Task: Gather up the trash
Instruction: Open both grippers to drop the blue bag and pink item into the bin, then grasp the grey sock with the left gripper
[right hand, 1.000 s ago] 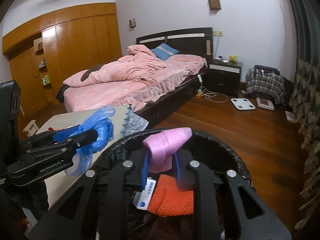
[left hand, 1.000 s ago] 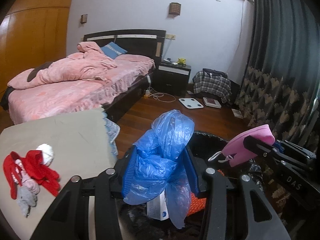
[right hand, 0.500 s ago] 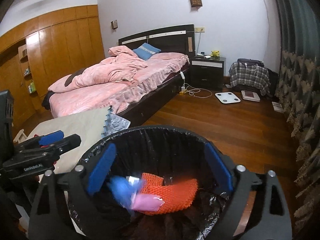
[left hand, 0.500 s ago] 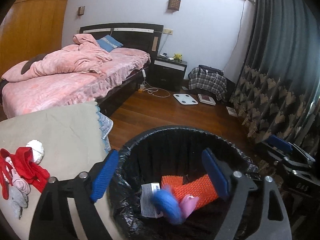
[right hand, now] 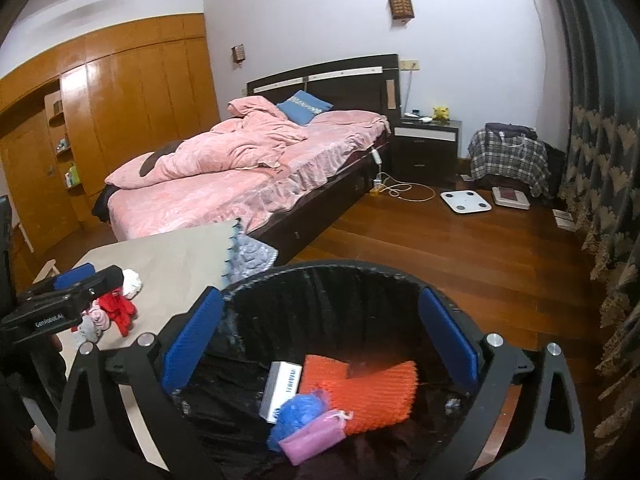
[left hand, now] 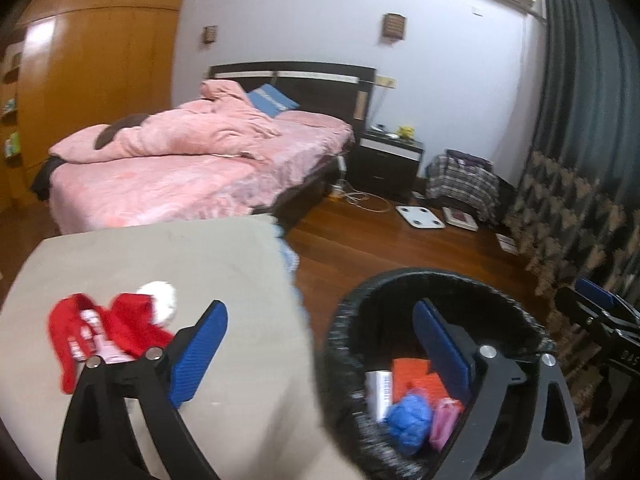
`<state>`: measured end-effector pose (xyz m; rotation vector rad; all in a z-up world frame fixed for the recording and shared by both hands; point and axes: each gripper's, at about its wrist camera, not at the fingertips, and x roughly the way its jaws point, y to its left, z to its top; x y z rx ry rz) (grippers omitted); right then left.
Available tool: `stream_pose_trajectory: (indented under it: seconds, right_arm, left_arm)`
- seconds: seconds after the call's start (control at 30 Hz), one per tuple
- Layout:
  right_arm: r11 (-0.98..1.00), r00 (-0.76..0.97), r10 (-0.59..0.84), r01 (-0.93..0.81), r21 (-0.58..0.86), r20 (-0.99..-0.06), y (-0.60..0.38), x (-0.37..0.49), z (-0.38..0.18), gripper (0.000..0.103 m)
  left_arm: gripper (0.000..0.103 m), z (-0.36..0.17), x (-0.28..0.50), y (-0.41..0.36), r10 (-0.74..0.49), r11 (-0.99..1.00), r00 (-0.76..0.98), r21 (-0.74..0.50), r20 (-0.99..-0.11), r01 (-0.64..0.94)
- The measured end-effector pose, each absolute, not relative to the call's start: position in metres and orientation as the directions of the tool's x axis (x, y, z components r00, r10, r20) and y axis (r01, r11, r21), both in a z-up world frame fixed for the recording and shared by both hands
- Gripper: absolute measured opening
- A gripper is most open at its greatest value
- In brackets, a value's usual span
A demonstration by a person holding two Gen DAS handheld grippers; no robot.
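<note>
Trash: blue bag (right hand: 298, 410) and pink pouch (right hand: 316, 436) lie inside black bin (right hand: 320, 270). Both grippers' jaws have just been opening; left gripper (left hand: 320, 354) and right gripper (right hand: 320, 338) stand wide, empty. Next: approach red clothing (left hand: 120, 330) on table (left hand: 180, 256) squarely, jaws kept wide.

Both grippers' jaws have just been opening and now hold nothing. The crumpled blue plastic bag (right hand: 298, 414) and pink fabric pouch (right hand: 316, 436) now lie in the black-lined bin (right hand: 280, 280), apparently touching, bag at ten o'clock of the pouch.

Blue bag (right hand: 298, 412) and pink mask (right hand: 316, 434) lie crumpled inside black bin (right hand: 360, 270)
</note>
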<state>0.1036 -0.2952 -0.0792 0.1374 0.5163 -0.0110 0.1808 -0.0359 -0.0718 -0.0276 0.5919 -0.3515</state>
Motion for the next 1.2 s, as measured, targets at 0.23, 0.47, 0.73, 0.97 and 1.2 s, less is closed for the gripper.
stream_pose_trajectory:
  seconds: [0.23,0.47,0.73,0.97,1.2]
  right_arm:
    - [0.992,0.863,0.109,-0.062,0.111,-0.494,-0.242,0.126,-0.078,0.096]
    - [0.977,0.838,0.213,-0.168,0.133,-0.503,-0.183,0.159,-0.078,0.096]
    - [0.954,0.804,0.300,-0.260,0.151,-0.513,-0.116,0.199,-0.085,0.096]
    - [0.947,0.779,0.318,-0.290,0.139,-0.540,-0.075,0.220,-0.106,0.096]
    - [0.941,0.759,0.323,-0.321,0.105,-0.565,-0.054,0.226,-0.130,0.096]
  left_arm:
    - [0.096,-0.073,0.177,0.025,-0.214,0.977,0.810,-0.103,-0.546,0.188]
    - [0.096,-0.081,0.175,0.087,-0.086,0.996,0.826,-0.075,-0.557,0.054]
    - [0.096,-0.095,0.179,0.150,0.041,0.995,0.827,-0.054,-0.560,-0.086]
    - [0.094,-0.120,0.183,0.184,0.081,0.990,0.801,-0.046,-0.593,-0.134]
    - [0.088,-0.147,0.186,0.179,0.043,0.992,0.772,-0.063,-0.634,-0.107]
